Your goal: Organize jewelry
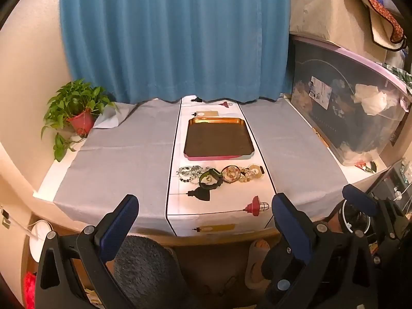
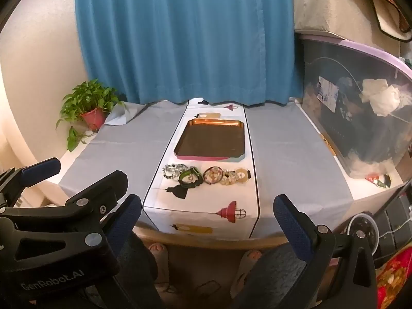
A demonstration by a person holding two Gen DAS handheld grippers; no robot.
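Note:
A heap of jewelry lies on the white table runner: silvery bead bracelets (image 1: 190, 173) (image 2: 173, 170), a green-and-black watch (image 1: 211, 178) (image 2: 190, 177), a round beaded piece (image 1: 231, 173) (image 2: 213, 175) and pale bead bracelets (image 1: 251, 172) (image 2: 235, 175). Just behind them sits an empty orange-rimmed tray (image 1: 219, 121) (image 2: 213, 122) with a dark floor. My left gripper (image 1: 206, 221) hangs open before the table's front edge, nothing between its fingers. My right gripper (image 2: 208, 221) is open too, beside it on the right, also short of the table and empty.
A potted plant (image 1: 77, 113) (image 2: 90, 108) stands at the table's back left. A big clear storage bin (image 1: 355, 108) (image 2: 360, 118) with a box on top fills the right side. A blue curtain (image 1: 175, 38) hangs behind. Slippered feet (image 2: 158, 251) show under the table edge.

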